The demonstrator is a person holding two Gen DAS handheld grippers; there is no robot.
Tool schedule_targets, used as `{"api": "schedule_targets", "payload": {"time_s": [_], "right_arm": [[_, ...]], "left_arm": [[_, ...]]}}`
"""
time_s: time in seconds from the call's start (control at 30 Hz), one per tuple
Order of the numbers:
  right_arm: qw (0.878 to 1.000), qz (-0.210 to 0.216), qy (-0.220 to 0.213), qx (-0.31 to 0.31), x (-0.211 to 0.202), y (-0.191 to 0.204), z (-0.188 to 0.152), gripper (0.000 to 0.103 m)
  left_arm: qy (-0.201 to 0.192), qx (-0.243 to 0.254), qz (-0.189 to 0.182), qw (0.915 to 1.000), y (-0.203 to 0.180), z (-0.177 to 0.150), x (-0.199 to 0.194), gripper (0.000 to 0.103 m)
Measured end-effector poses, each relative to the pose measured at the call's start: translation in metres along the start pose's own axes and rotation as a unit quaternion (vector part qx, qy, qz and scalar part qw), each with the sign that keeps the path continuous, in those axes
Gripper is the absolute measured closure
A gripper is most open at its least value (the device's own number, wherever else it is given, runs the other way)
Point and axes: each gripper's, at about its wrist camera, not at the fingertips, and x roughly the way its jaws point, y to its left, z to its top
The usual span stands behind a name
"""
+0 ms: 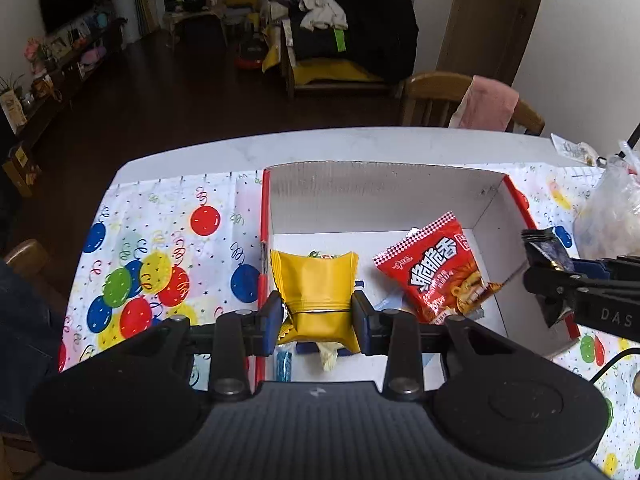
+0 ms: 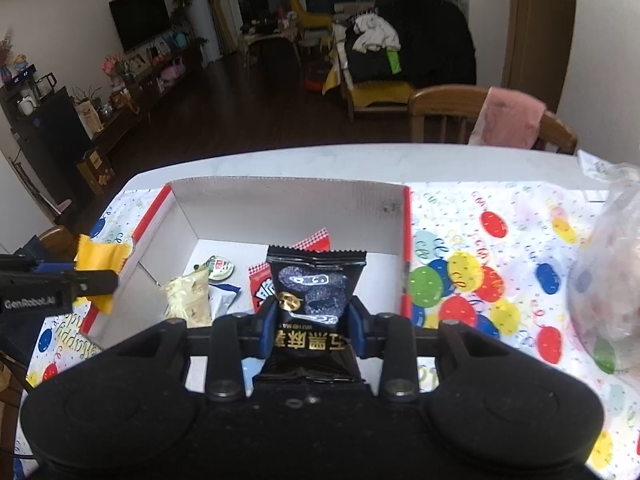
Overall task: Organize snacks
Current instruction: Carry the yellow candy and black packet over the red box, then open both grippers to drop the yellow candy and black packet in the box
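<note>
My left gripper [image 1: 318, 310] is shut on a yellow snack packet [image 1: 316, 288], held above the near left part of a white cardboard box with red edges [image 1: 384, 188]. My right gripper [image 2: 314, 320] is shut on a black snack packet [image 2: 316, 292] over the same box [image 2: 280, 204]. Inside the box lie a red snack bag [image 1: 436, 268], a cream packet [image 2: 190, 298] and a small round green-lidded cup [image 2: 219, 267]. The right gripper with the black packet [image 1: 546, 246] shows at the right edge of the left wrist view. The left gripper with the yellow packet [image 2: 98, 258] shows at the left edge of the right wrist view.
The box stands on a balloon-print cloth [image 1: 160, 248] covering a white table [image 1: 360, 144]. A bulky clear plastic bag [image 2: 608, 280] sits at the table's right. A wooden chair with a pink cloth [image 2: 508, 120] stands behind the table.
</note>
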Motion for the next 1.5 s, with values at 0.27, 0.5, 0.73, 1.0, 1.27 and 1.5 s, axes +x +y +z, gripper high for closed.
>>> {"api": "schedule_targets", "payload": {"time_s": [0.27, 0.5, 0.73, 1.0, 1.27, 1.5], "right_arm": [[0.998, -0.005, 0.028, -0.059, 0.043, 0.026, 0.019, 0.069], [0.992, -0.018, 0.063, -0.105, 0.077, 0.041, 0.032, 0.069], [0.982, -0.047, 0.087, -0.164, 0.099, 0.054, 0.029, 0.069], [0.978, -0.055, 0.094, -0.176, 0.106, 0.057, 0.028, 0.068], [0.984, -0.046, 0.088, -0.15, 0.1, 0.051, 0.029, 0.06], [0.987, -0.029, 0.079, -0.134, 0.082, 0.047, 0.026, 0.057]], "left_arm": [[0.045, 0.014, 0.009, 0.9988, -0.008, 0.027, 0.039, 0.067], [0.081, 0.034, 0.013, 0.996, -0.015, 0.036, 0.065, 0.067], [0.107, 0.032, 0.027, 0.9934, -0.014, 0.038, 0.083, 0.067], [0.117, 0.035, 0.035, 0.992, -0.013, 0.036, 0.092, 0.066], [0.111, 0.032, 0.029, 0.9929, -0.012, 0.033, 0.088, 0.065], [0.092, 0.024, 0.013, 0.9953, -0.009, 0.029, 0.07, 0.056]]}}
